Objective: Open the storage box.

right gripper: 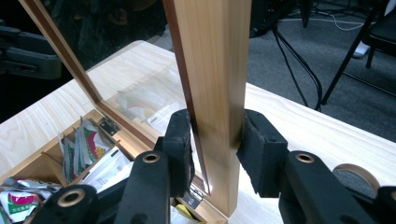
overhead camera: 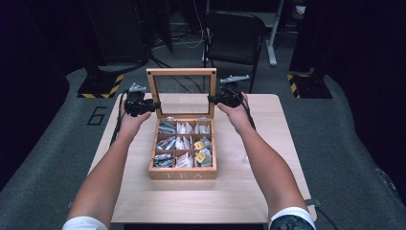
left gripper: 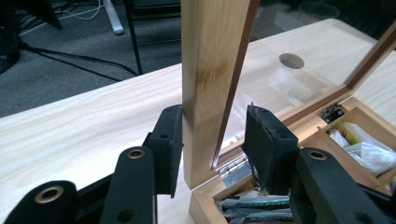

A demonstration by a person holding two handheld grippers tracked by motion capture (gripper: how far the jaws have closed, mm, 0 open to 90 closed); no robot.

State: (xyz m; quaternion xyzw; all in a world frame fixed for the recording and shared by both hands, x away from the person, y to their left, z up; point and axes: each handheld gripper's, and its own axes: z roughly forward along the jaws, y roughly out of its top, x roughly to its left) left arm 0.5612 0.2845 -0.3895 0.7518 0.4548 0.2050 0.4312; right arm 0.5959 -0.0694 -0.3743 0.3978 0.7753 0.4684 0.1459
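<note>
wooden tea box [overhead camera: 182, 174], nine compartments

Tongs [left gripper: 212, 140] at bottom centre, straddling the upright lid frame [left gripper: 210, 70]: left pad touching, right pad apart. Tea packets [left gripper: 254, 205] lower right; pale desk [left gripper: 84, 130] behind.

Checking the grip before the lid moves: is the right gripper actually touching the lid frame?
Touching. The right gripper view shows the right gripper with both pads pressed against the lid frame, no gap on either side.

Table [overhead camera: 249, 191] seen from above the person's side, gripper views set close at opposite lid [overhead camera: 182, 72] edges, tea box [overhead camera: 182, 173] shared.
</note>
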